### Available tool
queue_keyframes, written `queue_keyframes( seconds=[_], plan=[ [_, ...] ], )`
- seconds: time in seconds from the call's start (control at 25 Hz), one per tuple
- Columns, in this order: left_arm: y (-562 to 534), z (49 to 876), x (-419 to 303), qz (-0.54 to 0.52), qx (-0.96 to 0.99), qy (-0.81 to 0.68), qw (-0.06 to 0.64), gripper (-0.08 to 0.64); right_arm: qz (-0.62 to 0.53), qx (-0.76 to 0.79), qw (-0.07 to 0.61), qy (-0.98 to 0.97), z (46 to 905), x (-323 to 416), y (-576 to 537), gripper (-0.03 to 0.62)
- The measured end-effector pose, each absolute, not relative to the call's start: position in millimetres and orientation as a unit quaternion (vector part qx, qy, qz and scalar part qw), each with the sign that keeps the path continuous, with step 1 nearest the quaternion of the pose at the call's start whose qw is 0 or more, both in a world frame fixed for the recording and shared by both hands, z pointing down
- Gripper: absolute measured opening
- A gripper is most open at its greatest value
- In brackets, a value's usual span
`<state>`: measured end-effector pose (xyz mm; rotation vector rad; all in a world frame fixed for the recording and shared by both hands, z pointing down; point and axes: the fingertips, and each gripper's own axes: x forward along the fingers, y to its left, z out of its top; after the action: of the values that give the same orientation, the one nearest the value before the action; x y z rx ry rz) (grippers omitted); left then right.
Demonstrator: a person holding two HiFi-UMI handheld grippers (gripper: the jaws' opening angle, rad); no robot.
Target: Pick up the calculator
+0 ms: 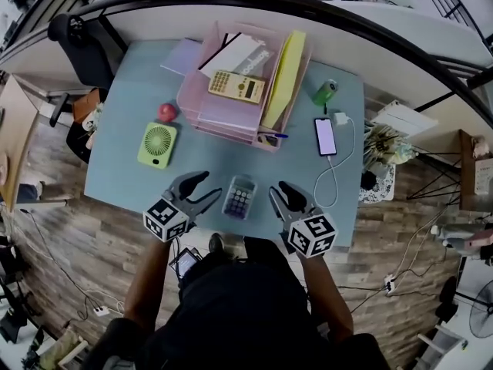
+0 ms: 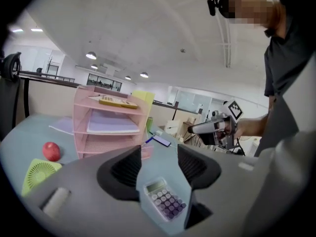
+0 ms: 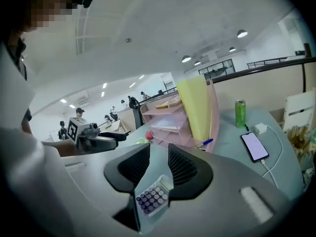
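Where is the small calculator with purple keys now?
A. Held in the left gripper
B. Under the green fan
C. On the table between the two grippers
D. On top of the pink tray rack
C: the small calculator lies flat on the table, with the left gripper and the right gripper open beside it, neither closed on it.

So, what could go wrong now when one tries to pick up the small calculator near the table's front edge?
1. The small calculator lies flat close to the front edge of the table; a sideways nudge may slide it off.
2. The left gripper and right gripper, both open, flank it closely and could collide.
3. A yellow calculator sits on the pink tray, so the target might be confused.
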<state>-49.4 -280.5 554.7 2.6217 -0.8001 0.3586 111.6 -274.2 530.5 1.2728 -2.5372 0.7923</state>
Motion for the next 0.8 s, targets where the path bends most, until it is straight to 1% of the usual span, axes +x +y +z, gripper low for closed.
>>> queue_keyframes(
  seconds=[0.48,0.8],
  plan=[
    [-301.6,665.7,-19.4,0.191,0.907,-0.264,0.268,0.259,0.357,0.384,0.163,-0.836,650.8,96.7,-285.3,0.100],
    [-304.5,726.8,-3.5,0.235,0.892,-0.240,0.301,0.259,0.404,0.364,0.193,-0.816,716.6,88.6,-284.8,0.100]
  ],
)
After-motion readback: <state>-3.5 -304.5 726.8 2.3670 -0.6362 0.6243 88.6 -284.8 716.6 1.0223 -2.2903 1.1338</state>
